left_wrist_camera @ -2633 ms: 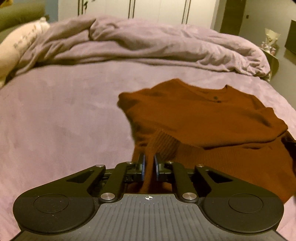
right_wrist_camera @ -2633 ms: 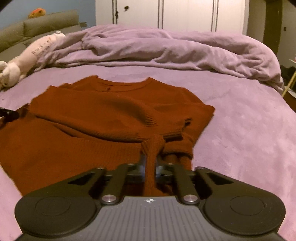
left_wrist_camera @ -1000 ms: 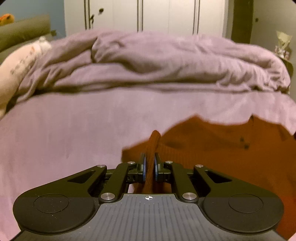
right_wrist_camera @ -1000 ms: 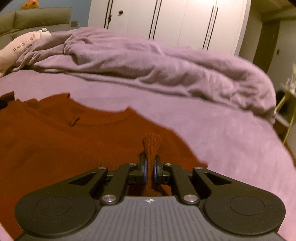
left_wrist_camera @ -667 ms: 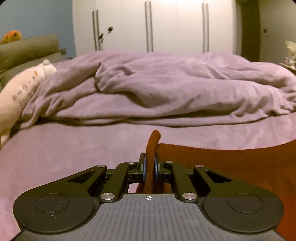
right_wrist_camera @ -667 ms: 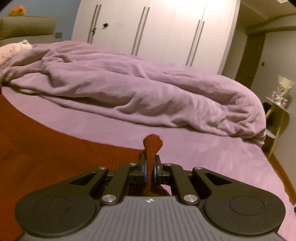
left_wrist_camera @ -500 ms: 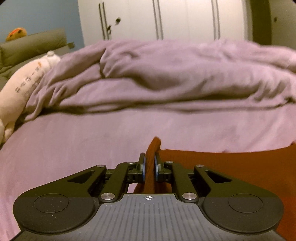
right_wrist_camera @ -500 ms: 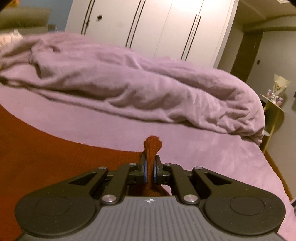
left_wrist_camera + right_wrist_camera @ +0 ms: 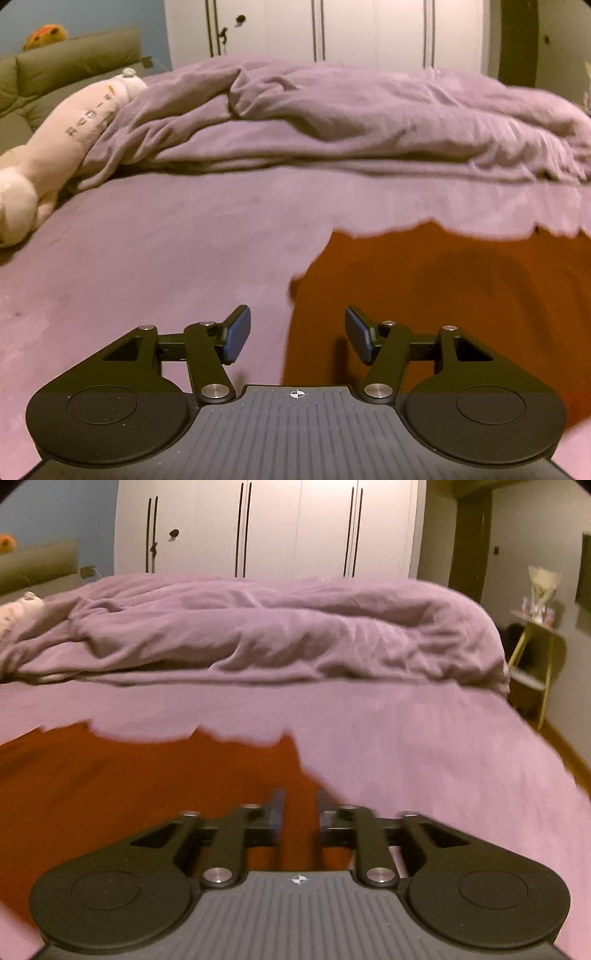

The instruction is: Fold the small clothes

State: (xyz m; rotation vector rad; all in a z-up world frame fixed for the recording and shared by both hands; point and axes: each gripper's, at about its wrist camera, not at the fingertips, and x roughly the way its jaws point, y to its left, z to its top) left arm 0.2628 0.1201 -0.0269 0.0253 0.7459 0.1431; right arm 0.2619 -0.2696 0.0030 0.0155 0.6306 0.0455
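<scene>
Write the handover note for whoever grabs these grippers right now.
Left gripper: fingers opening, nothing pinched; the sweater's left edge lies beneath them.
Right gripper: fingers opening, nothing pinched, over the sweater's right corner.
Sweater lies on the purple bed, in front of the bunched duvet.
Done: fabric let go.
Left: check the fold lies neat, possibly fold again.

both wrist views low, sharing sweater (image 9: 443, 295), duvet (image 9: 280, 627).
</scene>
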